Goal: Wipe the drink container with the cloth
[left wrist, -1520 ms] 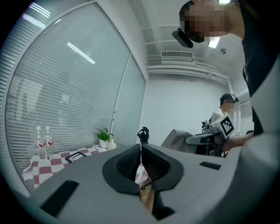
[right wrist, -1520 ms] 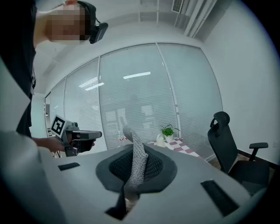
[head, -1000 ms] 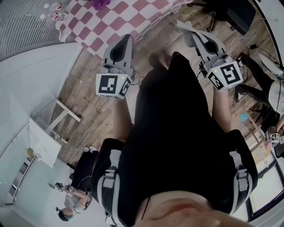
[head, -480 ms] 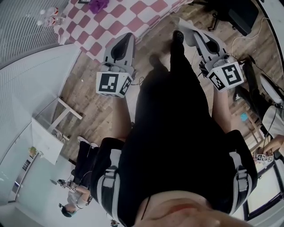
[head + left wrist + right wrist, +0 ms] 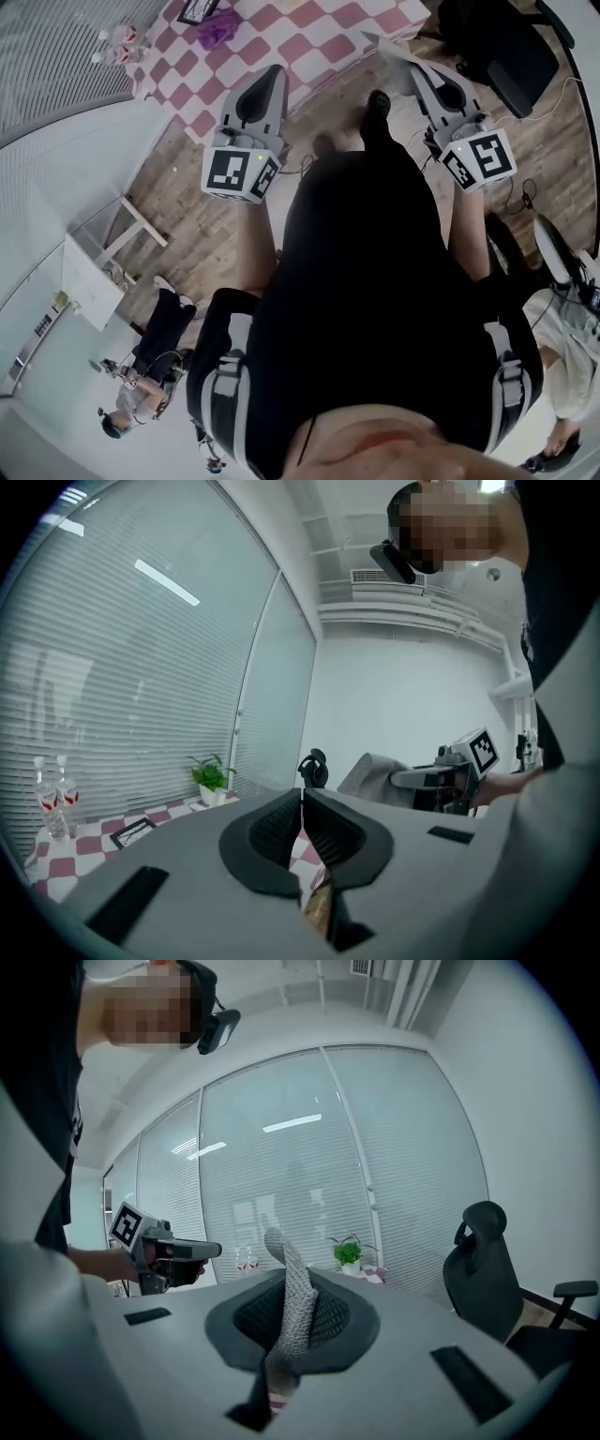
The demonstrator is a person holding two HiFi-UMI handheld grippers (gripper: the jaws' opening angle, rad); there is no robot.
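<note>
Jaws of right gripper (image 5: 292, 1283) clamp the cloth (image 5: 281, 1246); left gripper (image 5: 302, 832) closed, empty. Only a thin pinch holds, so the cloth may slip free when wiping.

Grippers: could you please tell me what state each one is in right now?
Left gripper: closed, nothing between its jaws.
Right gripper: closed on the grey cloth.

Overhead, downward; jaw-level views sharing table (image 5: 309, 37)
</note>
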